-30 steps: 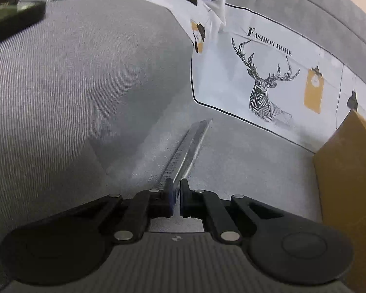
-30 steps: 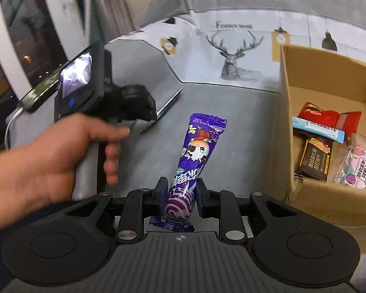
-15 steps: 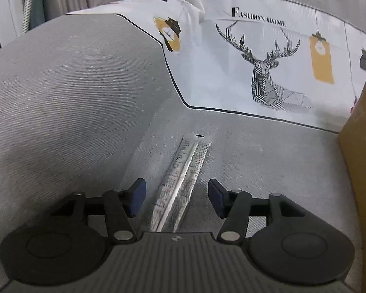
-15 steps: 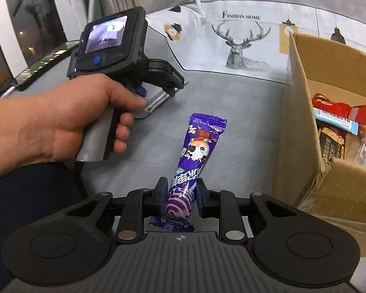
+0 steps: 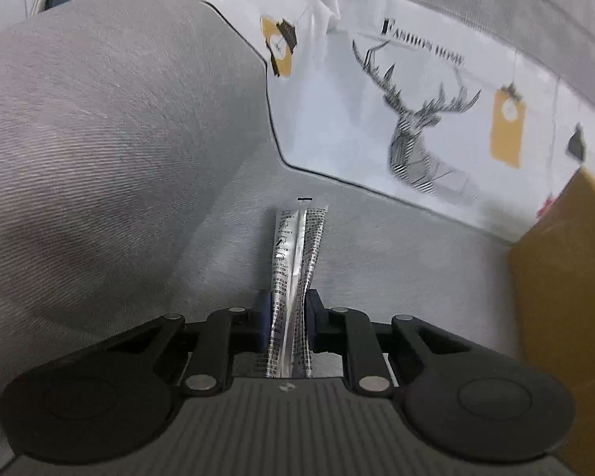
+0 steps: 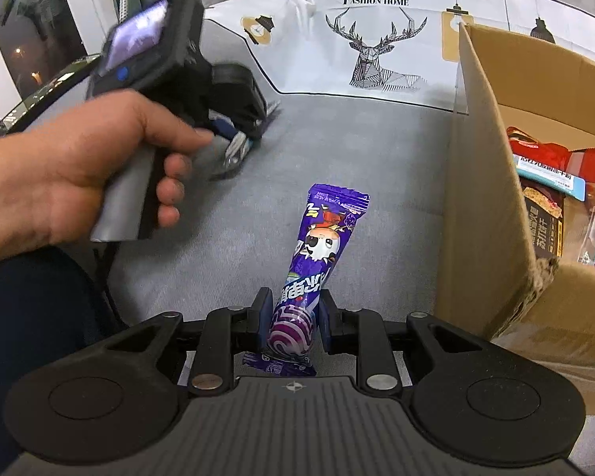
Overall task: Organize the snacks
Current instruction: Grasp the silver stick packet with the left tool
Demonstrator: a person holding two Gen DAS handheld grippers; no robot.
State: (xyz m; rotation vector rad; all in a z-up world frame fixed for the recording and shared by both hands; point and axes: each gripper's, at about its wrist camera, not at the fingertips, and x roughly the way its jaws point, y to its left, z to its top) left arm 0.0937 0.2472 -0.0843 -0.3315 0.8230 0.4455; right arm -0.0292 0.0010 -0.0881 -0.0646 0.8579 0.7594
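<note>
My left gripper [image 5: 287,311] is shut on a long silver snack sachet [image 5: 295,261] with black print, which sticks forward over the grey sofa seat. In the right wrist view the left gripper [image 6: 242,141] shows at the upper left, held by a hand, with the silver sachet [image 6: 236,150] in it. My right gripper [image 6: 291,317] is shut on a purple lollipop packet [image 6: 317,254] and holds it above the seat, left of a cardboard box [image 6: 484,214].
The open cardboard box [image 5: 567,285] holds several snacks, among them a red packet [image 6: 551,154] and a dark bar [image 6: 543,218]. A white deer-print cushion [image 6: 377,51] leans at the back. The grey sofa arm [image 5: 99,139] rises at left.
My left gripper opened half a second ago with the silver sachet lying between its fingers, and has now shut on it. My right gripper keeps holding the purple packet.
</note>
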